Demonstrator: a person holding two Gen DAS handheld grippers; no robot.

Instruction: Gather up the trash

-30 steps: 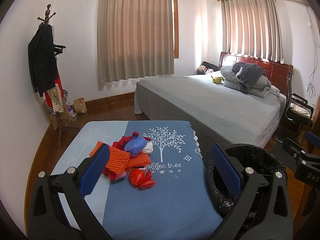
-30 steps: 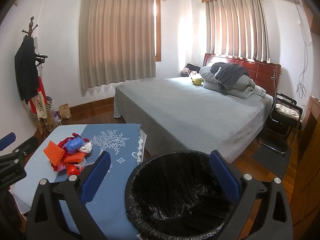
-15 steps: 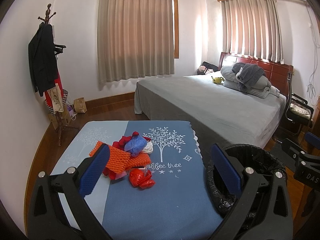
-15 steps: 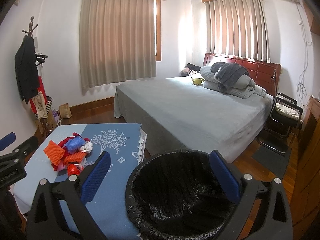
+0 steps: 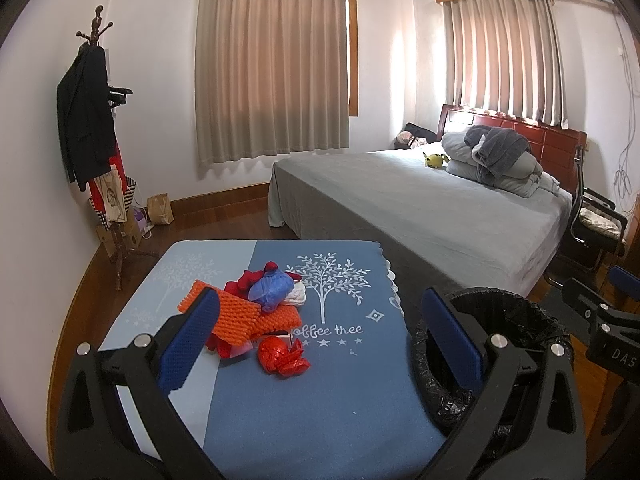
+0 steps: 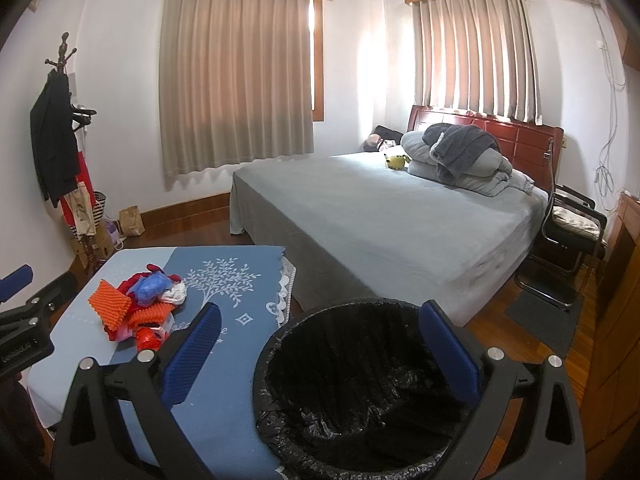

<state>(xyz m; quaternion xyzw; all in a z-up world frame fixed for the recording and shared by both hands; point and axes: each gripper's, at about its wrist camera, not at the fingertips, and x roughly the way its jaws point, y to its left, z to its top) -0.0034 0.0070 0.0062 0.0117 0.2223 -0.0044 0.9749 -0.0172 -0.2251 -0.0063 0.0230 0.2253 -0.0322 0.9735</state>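
Two views, and we take the left wrist first: our left gripper (image 5: 320,328) hangs above the blue table cloth (image 5: 312,392) with its jaws spread wide and nothing between them. One blue pad covers part of the orange mesh (image 5: 240,316) in the trash pile (image 5: 260,312); a red crumpled bag (image 5: 282,356) lies just beside the pile, with bare cloth before it. The black-lined bin (image 5: 516,312) is half hidden behind the other finger. From the right wrist, our right gripper (image 6: 320,344) is likewise wide open and empty above the bin (image 6: 360,384), whose near rim is cut off; the pile (image 6: 140,300) sits well apart on the cloth (image 6: 224,380), beyond the bin's left edge.
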